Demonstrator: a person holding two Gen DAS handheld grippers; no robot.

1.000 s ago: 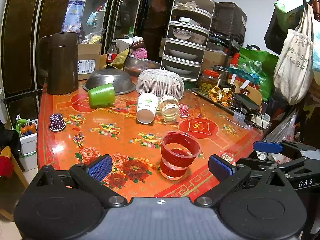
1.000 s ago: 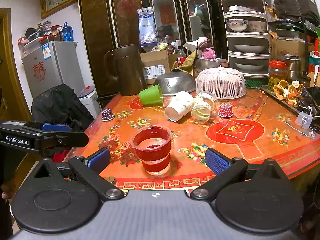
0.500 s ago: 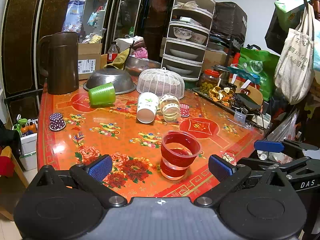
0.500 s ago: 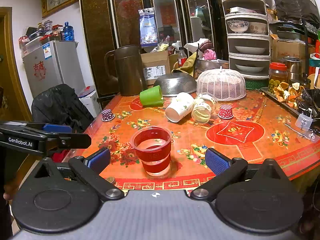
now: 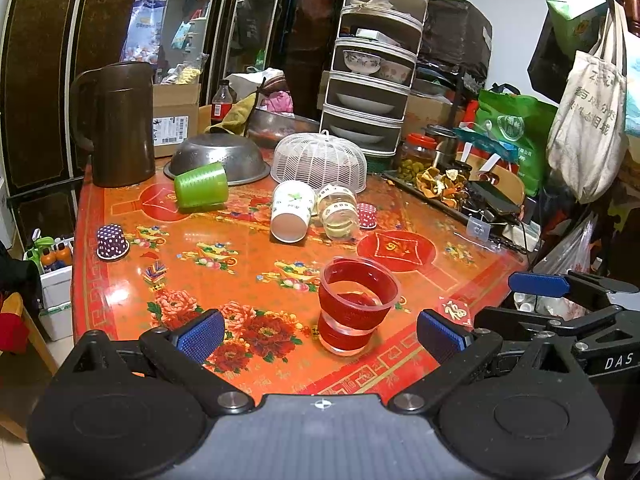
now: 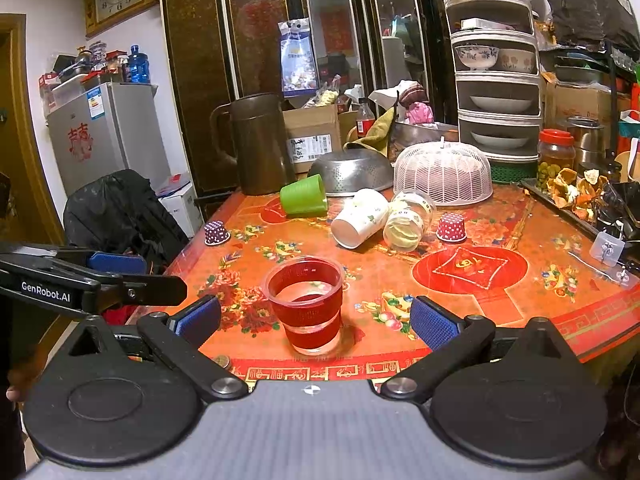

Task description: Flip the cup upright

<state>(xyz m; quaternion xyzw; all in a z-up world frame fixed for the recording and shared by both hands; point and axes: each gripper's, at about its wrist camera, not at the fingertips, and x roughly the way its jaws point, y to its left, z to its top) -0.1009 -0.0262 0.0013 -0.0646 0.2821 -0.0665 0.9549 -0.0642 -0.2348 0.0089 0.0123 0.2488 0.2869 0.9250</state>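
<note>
A clear cup with a red sleeve [image 5: 356, 306] stands upright near the table's front edge, also in the right wrist view [image 6: 308, 304]. My left gripper [image 5: 320, 330] is open and empty, its pads just short of the cup on either side. My right gripper [image 6: 314, 320] is open and empty, also just short of the cup. A green cup [image 5: 200, 186] [image 6: 303, 196], a white paper cup [image 5: 291, 212] [image 6: 360, 218] and a clear cup [image 5: 340, 212] [image 6: 408, 220] lie on their sides further back.
A brown jug [image 5: 116, 124], an upturned metal colander [image 5: 218, 158] and a white mesh food cover [image 5: 318, 160] stand at the back. Small dotted cups [image 5: 112, 242] [image 6: 451, 227] sit upside down. A cluttered tray [image 5: 452, 192] lines the right edge of the table [image 5: 224, 276].
</note>
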